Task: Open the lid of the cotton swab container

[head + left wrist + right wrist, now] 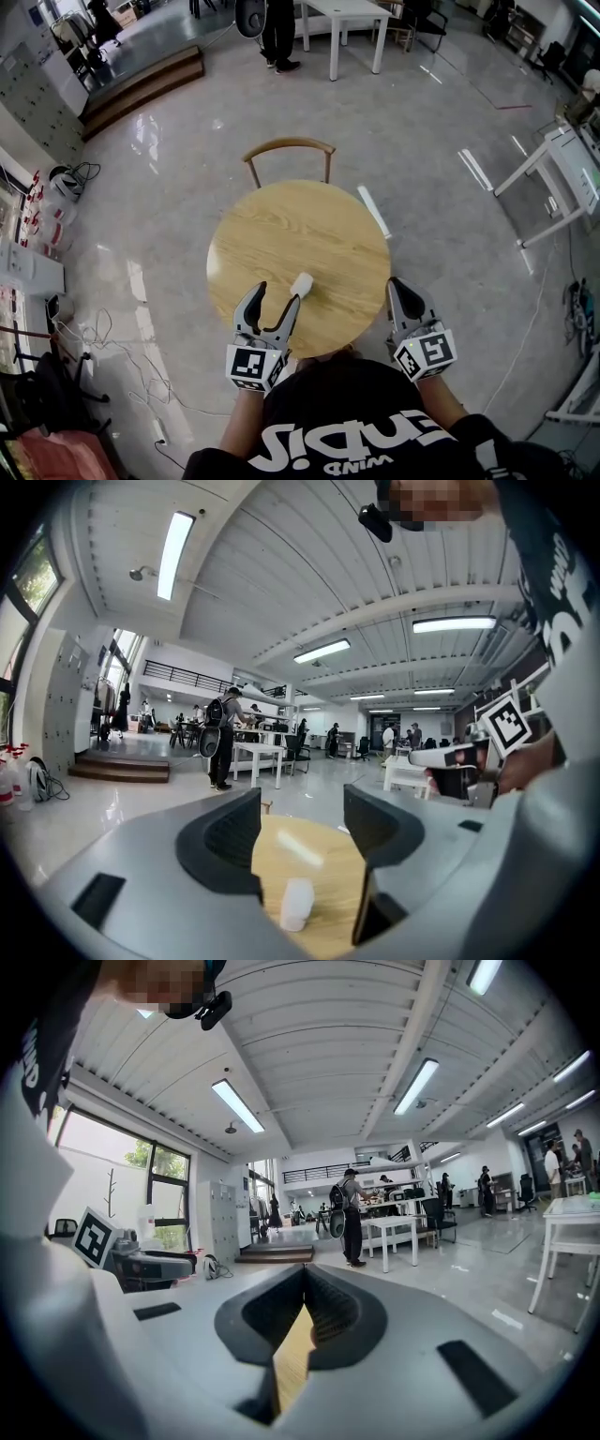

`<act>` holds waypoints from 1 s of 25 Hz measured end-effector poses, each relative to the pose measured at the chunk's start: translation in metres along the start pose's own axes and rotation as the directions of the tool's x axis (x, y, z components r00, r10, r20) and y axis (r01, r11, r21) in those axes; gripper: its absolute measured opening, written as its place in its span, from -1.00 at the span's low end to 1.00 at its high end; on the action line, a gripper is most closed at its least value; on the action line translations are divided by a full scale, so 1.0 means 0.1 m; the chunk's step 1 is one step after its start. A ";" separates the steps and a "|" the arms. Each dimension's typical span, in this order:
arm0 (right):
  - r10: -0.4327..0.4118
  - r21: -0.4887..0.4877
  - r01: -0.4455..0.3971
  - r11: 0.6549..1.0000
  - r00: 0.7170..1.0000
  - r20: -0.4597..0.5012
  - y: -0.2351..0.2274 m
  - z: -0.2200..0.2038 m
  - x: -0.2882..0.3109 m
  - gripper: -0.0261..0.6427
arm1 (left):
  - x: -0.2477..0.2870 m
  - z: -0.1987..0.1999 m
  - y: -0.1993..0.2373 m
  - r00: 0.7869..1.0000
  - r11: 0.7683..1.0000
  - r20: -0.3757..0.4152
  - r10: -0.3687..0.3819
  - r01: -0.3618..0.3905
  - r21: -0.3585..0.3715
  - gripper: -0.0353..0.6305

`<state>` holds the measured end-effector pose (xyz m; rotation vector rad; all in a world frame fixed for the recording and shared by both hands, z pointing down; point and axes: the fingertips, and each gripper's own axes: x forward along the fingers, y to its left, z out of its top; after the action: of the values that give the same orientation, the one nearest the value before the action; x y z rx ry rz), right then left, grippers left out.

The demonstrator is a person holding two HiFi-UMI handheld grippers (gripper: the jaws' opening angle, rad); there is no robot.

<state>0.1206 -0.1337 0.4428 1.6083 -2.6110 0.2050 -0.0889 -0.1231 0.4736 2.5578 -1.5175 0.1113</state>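
A small white cotton swab container [301, 284] lies on its side on the round wooden table [291, 220], near the front edge. My left gripper [277, 298] is open, and its right fingertip ends just beside the container's near end. In the left gripper view the container [297, 904] sits low between the spread jaws of the left gripper [302, 832] and touches neither of them. My right gripper [396, 286] is shut and empty at the table's right front rim. In its own view the right gripper [305, 1307] shows only a strip of tabletop between its jaws.
A wooden chair [289, 145] stands behind the table. White tables stand further back [342, 11] and at the right [562, 169]. A person [278, 33] stands at the far end. Cables [94, 337] and clutter lie on the floor at the left.
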 end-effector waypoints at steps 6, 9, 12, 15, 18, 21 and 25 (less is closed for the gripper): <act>-0.011 0.005 0.011 1.000 1.000 0.003 -0.08 0.02 0.00 -0.92 | 0.10 -0.16 0.00 1.000 1.000 -0.016 -0.008 0.008 0.011 -0.10; -0.013 0.004 0.013 1.000 1.000 0.002 -0.10 0.02 -0.02 -0.92 | 0.14 -0.31 0.01 0.999 1.000 -0.042 -0.010 0.010 0.014 -0.10; -0.011 -0.001 0.011 1.000 1.000 0.003 -0.12 0.02 -0.02 -0.92 | 0.19 -0.55 0.00 0.997 1.000 -0.081 -0.019 0.019 0.004 -0.10; -0.015 -0.004 0.015 1.000 1.000 0.002 -0.16 0.02 -0.03 -0.92 | 0.26 -0.66 0.00 0.995 1.000 -0.095 -0.020 0.022 0.019 -0.10; -0.022 -0.006 0.022 1.000 1.000 -0.003 -0.18 0.03 -0.05 -0.92 | 0.32 -0.79 0.00 0.993 0.999 -0.111 -0.025 0.029 0.038 -0.10; -0.026 -0.009 0.026 1.000 1.000 -0.004 -0.20 0.03 -0.05 -0.92 | 0.38 -0.95 0.00 0.990 0.998 -0.138 -0.033 0.039 0.044 -0.10; -0.031 -0.012 0.031 0.999 0.999 -0.008 -0.21 0.01 -0.05 -0.92 | 0.45 -1.19 0.01 0.982 0.997 -0.182 -0.042 0.052 0.052 -0.10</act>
<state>0.1416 -0.1384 0.4429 1.6390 -2.5746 0.1936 -0.0661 -0.1407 0.5975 2.5445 -1.4055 0.3751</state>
